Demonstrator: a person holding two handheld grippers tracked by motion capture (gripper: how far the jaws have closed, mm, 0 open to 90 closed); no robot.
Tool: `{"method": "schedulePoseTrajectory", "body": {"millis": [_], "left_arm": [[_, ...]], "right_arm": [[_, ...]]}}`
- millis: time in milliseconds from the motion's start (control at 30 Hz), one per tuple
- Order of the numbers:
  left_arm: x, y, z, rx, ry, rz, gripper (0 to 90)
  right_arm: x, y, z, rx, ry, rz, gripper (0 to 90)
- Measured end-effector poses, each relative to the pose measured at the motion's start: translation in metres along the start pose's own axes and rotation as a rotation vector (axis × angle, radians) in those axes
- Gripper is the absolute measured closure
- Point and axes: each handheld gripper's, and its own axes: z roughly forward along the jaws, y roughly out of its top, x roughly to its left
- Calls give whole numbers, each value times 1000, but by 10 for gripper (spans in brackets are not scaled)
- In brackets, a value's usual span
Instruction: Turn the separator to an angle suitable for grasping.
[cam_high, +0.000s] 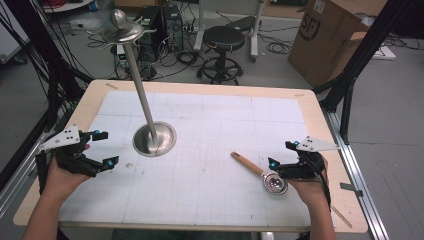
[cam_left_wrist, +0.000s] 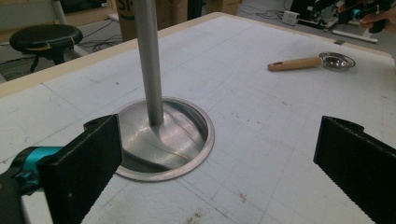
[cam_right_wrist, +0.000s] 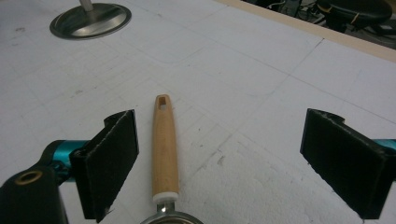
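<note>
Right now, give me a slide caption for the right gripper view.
Open right gripper poised over the wooden handle of a small metal strainer on the white table mat.

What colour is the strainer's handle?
Light tan wood, with a white collar by the metal bowl; the handle shows best in the right gripper view.

Lighting is even and fairly bright, diffuse from overhead; shadows are soft and short. The white surface reads slightly washed out in the high view, with no hard clipping. There is specular glare on the steel stand base and streaky reflections up its pole; the small metal strainer bowl also shows a hot spot. The high view is low resolution and soft, with mild barrel bend at the surface's edges. In both tool views the near black jaws are soft and out of focus, mid-surface grid lines are sharper, and the background is blurred. The wooden handle is acceptably sharp.
</note>
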Motion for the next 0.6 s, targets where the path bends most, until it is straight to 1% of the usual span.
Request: {"method": "schedulePoseTrajectory", "body": {"millis": [167, 200, 233, 333, 400, 500, 600], "left_arm": [[0, -1, -2, -4, -2, -4, 20], [1, -2, -2, -7, -1, -7, 20], [2, -3, -2, -5, 6, -14, 20], [3, -5, 0, -2, 4, -22, 20], [3, -5, 0, 4, 3, -18, 20], [2, -3, 1, -1, 0, -14, 20], [3, -3, 1, -7, -4, -13, 20]], "right_arm": [[0, 1, 2, 3, 7, -6, 101], [0, 2, 3, 5, 7, -4, 101], [1, 2, 3, 9, 11, -12, 101], [4, 2, 5, 20, 18, -16, 102], [4, 2, 5, 23, 22, -24, 103], [6, 3, 7, 45, 20, -35, 103], [7, 4, 9, 52, 26, -47, 104]]}}
